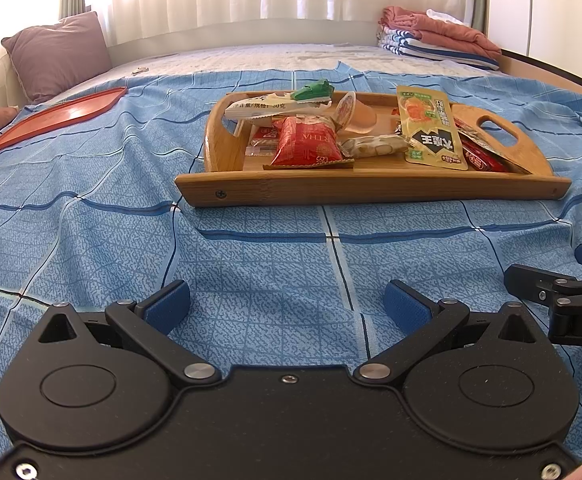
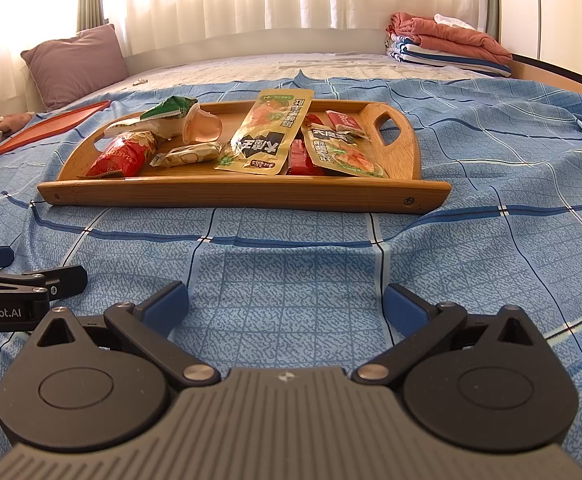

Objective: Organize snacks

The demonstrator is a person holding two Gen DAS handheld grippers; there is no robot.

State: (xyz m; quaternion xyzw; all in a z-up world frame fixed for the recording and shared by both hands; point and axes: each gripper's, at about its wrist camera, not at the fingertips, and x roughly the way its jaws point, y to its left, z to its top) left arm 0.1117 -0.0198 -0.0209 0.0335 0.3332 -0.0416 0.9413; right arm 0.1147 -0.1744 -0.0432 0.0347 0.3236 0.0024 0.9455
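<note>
My left gripper (image 1: 287,304) and right gripper (image 2: 287,304) hover side by side, jaws spread wide, holding nothing.

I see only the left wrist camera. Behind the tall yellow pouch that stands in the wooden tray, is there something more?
Observer: Yes. A second yellow pouch lies flat between the red bars and the tray's cut-out handle.
Operator: And the right gripper, is it open? I see only its edge.
Observer: The right gripper is open and holds nothing. It is over the blue sheet, short of the wooden tray.
</note>
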